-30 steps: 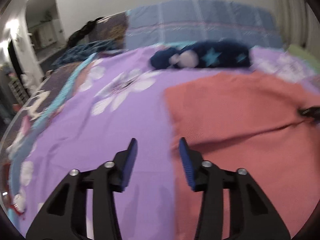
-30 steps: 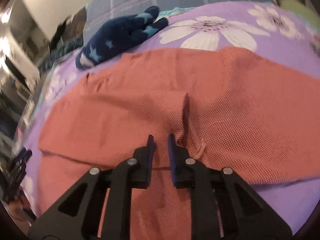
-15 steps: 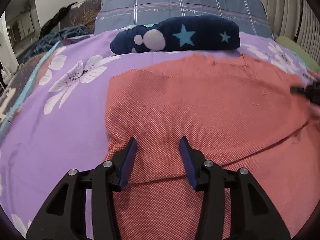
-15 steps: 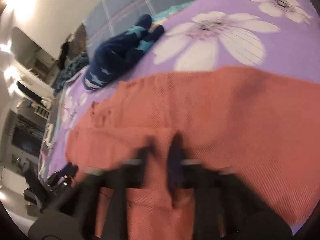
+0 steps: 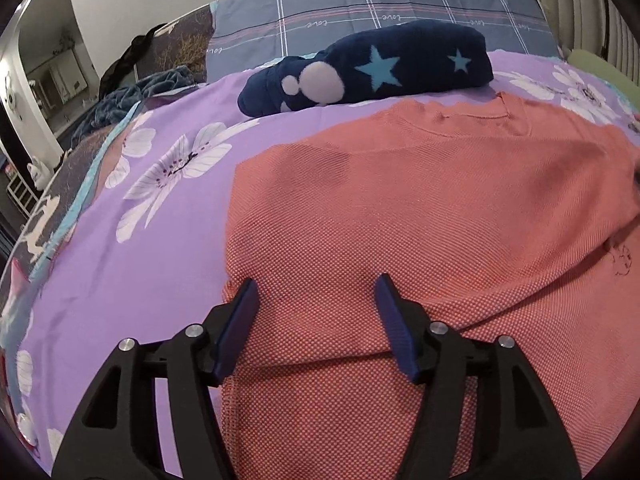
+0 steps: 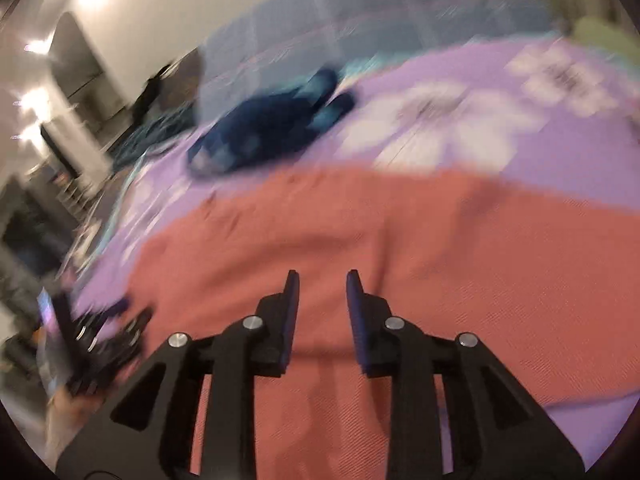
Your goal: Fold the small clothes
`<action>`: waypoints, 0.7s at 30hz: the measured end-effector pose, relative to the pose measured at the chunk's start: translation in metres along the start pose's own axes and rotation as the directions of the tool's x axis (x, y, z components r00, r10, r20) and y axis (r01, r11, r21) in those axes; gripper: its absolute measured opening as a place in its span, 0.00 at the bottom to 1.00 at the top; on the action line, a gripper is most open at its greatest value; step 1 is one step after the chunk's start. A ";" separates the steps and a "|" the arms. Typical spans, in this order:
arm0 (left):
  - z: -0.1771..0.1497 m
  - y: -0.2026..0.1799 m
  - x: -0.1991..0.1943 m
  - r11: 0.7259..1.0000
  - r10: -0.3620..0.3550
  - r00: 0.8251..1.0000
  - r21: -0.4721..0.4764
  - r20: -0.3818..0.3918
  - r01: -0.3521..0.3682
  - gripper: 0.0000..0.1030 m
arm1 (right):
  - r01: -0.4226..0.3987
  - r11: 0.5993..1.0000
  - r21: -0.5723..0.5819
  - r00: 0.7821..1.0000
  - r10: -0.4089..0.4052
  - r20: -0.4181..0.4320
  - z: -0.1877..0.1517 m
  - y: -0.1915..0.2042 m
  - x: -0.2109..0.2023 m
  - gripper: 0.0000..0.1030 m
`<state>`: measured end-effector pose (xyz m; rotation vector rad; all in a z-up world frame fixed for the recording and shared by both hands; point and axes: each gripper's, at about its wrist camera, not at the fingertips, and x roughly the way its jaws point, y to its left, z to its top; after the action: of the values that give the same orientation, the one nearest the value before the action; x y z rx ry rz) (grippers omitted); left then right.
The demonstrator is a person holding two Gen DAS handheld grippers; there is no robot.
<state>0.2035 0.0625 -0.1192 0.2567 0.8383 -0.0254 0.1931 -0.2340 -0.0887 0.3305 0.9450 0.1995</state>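
Observation:
A salmon-red knit garment (image 5: pixel 420 216) lies spread on the purple flowered bedspread (image 5: pixel 132 240), with a fold line running across it near me. My left gripper (image 5: pixel 316 290) hovers over the garment's left edge, jaws opening wide, the cloth under the tips and not pinched. In the blurred right wrist view the same garment (image 6: pixel 400 240) fills the foreground. My right gripper (image 6: pixel 322 280) is above it, jaws opening, nothing between the pads. The left gripper (image 6: pixel 100 340) shows at the lower left of that view.
A rolled navy fleece with blue stars (image 5: pixel 368 70) lies beyond the garment, below a grey checked pillow (image 5: pixel 380 4). A dark blanket (image 5: pixel 132 96) is heaped at the bed's far left. A pale green item (image 5: pixel 600 68) sits at the right edge.
My left gripper swung right from the bare bedspread onto the garment's left edge, then widened its jaws. My right gripper, nearly shut beside a cloth ridge, has spread its jaws; the ridge is gone.

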 end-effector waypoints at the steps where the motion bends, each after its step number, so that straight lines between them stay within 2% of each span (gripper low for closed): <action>1: 0.000 0.001 0.000 1.000 0.002 1.000 -0.004 -0.001 -0.002 0.65 | 0.070 0.997 -0.024 0.997 -0.071 -0.018 -0.007 0.000 0.013 0.15; 2: 0.000 0.001 0.000 1.000 0.006 1.000 -0.008 -0.002 -0.006 0.68 | 0.099 0.994 -0.039 0.995 -0.099 0.012 -0.011 0.000 0.013 0.04; 4: 0.000 0.003 0.001 1.000 0.024 1.000 -0.017 -0.004 -0.024 0.75 | 0.096 0.995 -0.005 0.995 -0.096 0.023 -0.014 0.001 -0.003 0.04; 6: -0.001 0.007 0.002 0.999 0.027 1.000 -0.040 -0.010 -0.028 0.81 | 0.071 0.996 0.055 0.995 -0.075 0.060 -0.021 -0.006 -0.029 0.13; 7: -0.001 0.011 0.003 0.998 0.013 1.000 -0.060 -0.016 -0.014 0.83 | 0.063 0.995 0.081 0.991 -0.072 0.113 -0.029 -0.015 -0.050 0.18; 8: -0.001 0.014 0.004 0.997 -0.003 1.000 -0.075 -0.021 0.002 0.83 | 0.072 0.991 0.109 0.984 -0.089 0.157 -0.036 -0.028 -0.068 0.23; 10: -0.002 0.022 0.007 0.993 -0.046 0.998 -0.113 -0.030 0.042 0.84 | 0.092 0.971 0.222 0.961 -0.144 0.234 -0.055 -0.062 -0.111 0.28; 12: -0.002 0.025 0.008 0.989 -0.066 0.997 -0.131 -0.032 0.061 0.84 | 0.090 0.927 0.365 0.936 -0.204 0.288 -0.075 -0.105 -0.150 0.28; 14: -0.002 0.023 0.008 0.991 -0.055 0.998 -0.123 -0.031 0.051 0.84 | 0.094 0.841 0.533 0.895 -0.306 0.325 -0.102 -0.156 -0.193 0.31; 15: -0.002 0.021 0.008 0.992 -0.047 0.998 -0.117 -0.030 0.043 0.84 | 0.092 0.808 0.581 0.884 -0.335 0.325 -0.109 -0.173 -0.203 0.32; 16: -0.002 0.019 0.007 0.993 -0.038 0.999 -0.110 -0.029 0.035 0.85 | 0.079 0.755 0.650 0.875 -0.365 0.318 -0.123 -0.195 -0.216 0.34; 18: -0.002 0.019 0.007 0.994 -0.032 0.999 -0.105 -0.028 0.029 0.85 | -0.011 0.671 0.741 0.875 -0.353 0.332 -0.144 -0.228 -0.228 0.41; 19: -0.002 0.019 0.007 0.994 -0.032 0.999 -0.105 -0.027 0.029 0.85 | -0.057 0.658 0.751 0.876 -0.328 0.353 -0.149 -0.238 -0.227 0.48; 21: -0.002 0.019 0.006 0.994 -0.032 0.999 -0.106 -0.026 0.029 0.84 | -0.155 0.647 0.747 0.870 -0.269 0.414 -0.151 -0.255 -0.225 0.51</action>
<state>0.2081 0.0819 -0.1212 0.1451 0.8681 -0.0063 -0.0531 -0.5130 -0.0923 1.0951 0.4666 -0.3734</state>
